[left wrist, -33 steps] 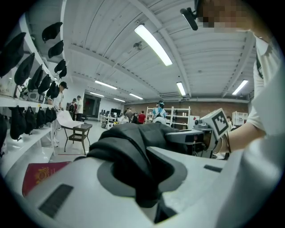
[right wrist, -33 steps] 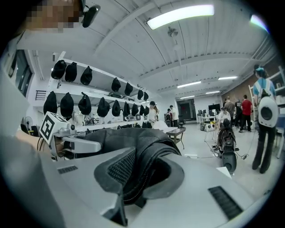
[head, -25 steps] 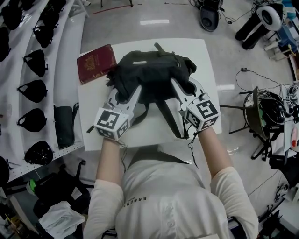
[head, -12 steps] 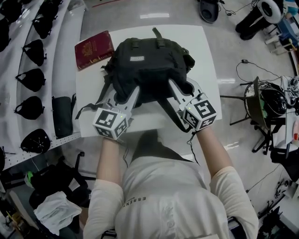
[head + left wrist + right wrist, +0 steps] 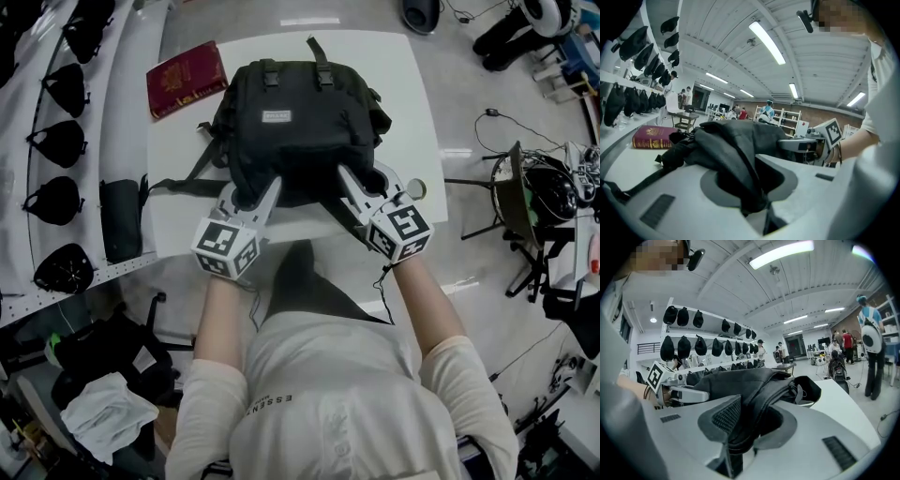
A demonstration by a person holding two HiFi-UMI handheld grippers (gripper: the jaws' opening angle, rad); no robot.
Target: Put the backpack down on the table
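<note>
A black backpack (image 5: 300, 117) lies flat on the white table (image 5: 417, 103), front panel up, and one strap (image 5: 178, 183) trails off to the left. My left gripper (image 5: 251, 190) is shut on the near left edge of the bag; in the left gripper view the dark fabric (image 5: 736, 140) fills the gap of that gripper (image 5: 754, 187). At the near right edge my right gripper (image 5: 366, 178) also grips fabric. Its jaws have just been opening, and a fold of the backpack (image 5: 754, 380) is still pinched low in the right gripper (image 5: 750, 427).
A red book (image 5: 186, 78) lies at the table's far left corner. A tape roll (image 5: 415, 189) sits by the right gripper. White shelves with several black caps (image 5: 56, 141) run along the left, and a black bag (image 5: 117, 220) rests there. A stand with cables (image 5: 525, 206) is at the right.
Both grippers have carried the backpack forward and down. It was bunched up before and now lies flat on the table, with a strap spread out to the left.
</note>
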